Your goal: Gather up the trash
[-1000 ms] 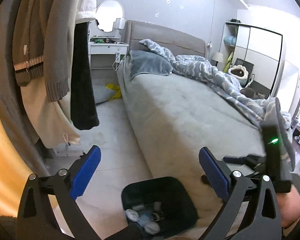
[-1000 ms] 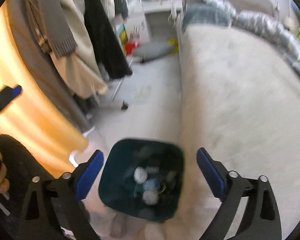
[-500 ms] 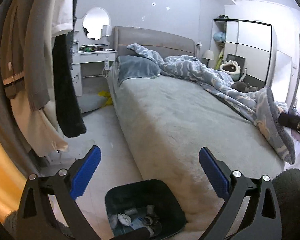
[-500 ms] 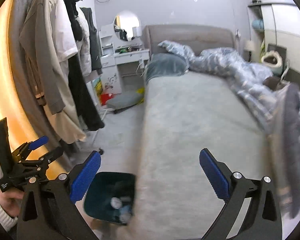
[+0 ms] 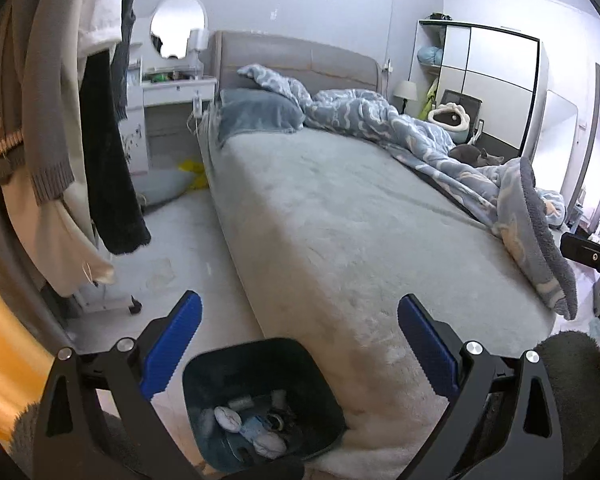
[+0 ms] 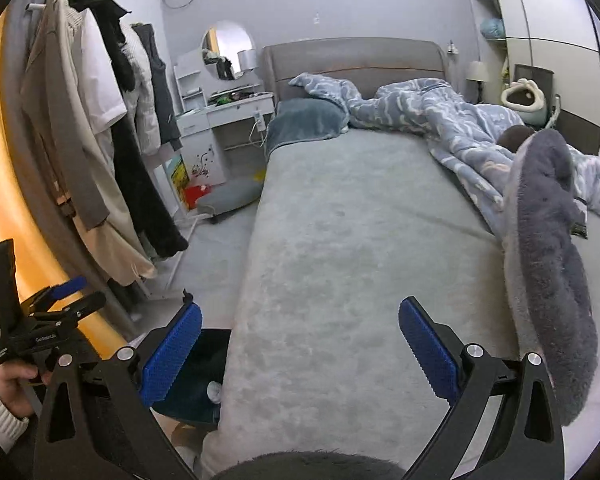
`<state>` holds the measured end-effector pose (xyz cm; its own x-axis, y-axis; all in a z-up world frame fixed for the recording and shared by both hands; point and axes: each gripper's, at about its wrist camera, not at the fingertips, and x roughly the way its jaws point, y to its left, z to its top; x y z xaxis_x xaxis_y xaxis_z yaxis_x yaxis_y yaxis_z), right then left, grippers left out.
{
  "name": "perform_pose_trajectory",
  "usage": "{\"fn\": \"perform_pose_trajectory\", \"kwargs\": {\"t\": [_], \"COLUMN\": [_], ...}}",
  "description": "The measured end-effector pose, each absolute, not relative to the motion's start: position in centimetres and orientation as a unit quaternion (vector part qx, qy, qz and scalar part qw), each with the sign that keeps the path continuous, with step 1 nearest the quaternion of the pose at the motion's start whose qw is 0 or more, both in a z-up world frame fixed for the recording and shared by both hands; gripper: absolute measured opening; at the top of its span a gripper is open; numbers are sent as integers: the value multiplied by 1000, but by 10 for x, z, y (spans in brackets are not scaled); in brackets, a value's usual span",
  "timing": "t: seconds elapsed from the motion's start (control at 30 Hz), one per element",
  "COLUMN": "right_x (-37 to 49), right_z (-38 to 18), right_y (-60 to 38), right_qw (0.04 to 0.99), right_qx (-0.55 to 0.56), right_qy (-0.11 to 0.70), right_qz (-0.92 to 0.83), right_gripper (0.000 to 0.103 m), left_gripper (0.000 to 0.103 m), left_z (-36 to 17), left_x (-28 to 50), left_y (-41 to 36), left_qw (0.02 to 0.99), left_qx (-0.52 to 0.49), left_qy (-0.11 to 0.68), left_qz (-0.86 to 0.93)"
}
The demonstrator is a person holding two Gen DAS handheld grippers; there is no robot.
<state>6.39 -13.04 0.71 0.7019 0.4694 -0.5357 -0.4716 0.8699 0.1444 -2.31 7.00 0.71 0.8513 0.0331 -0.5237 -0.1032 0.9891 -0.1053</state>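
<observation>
Both grippers stand wide apart with nothing between their blue pads: the left gripper (image 5: 299, 344) hangs above the floor at the bed's near corner, and the right gripper (image 6: 300, 346) hangs over the mattress itself. From the right wrist view the left gripper also shows at the far left, held in a hand (image 6: 14, 384) with a pale knitted cuff.

By size, the bed (image 5: 340, 220) comes first, covered in a grey fleecy sheet, with a blue patterned duvet (image 5: 412, 132) bunched along its far side. Next is the clothes rack (image 6: 100, 140) on the left (coats and dark garments hanging from it). Beyond it stands a white dressing table (image 6: 220, 120) with a round mirror. The dark bin (image 5: 260, 404) sits on the floor touching the bed's corner, just below the left gripper. Inside lies the trash (image 5: 252, 428), what look like crumpled white and pale blue tissues.
</observation>
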Motion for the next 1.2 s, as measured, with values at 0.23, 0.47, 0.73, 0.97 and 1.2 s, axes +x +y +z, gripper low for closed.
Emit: {"fn": "perform_pose_trajectory", "kwargs": {"t": [0.23, 0.47, 0.73, 0.97, 1.2], "right_x": [63, 63, 64, 64, 64], "right_z": [6, 5, 5, 5, 5], "right_y": [-112, -110, -111, -111, -111], "right_qw": [916, 915, 915, 915, 915], "right_qx": [-38, -39, -40, -39, -40], "right_qy": [297, 300, 300, 300, 301], "right_qz": [268, 268, 267, 268, 267], "right_gripper": [100, 100, 100, 100, 100], "left_gripper": [100, 100, 100, 100, 100], "left_z": [11, 9, 8, 6, 6], "left_x": [-28, -27, -26, -25, -25], "left_y": [69, 74, 72, 74, 72], "left_qw": [967, 965, 965, 964, 964], "left_qx": [-60, -70, -63, -65, -63], "left_qy": [242, 248, 249, 253, 254], "left_qz": [44, 55, 53, 51, 51]}}
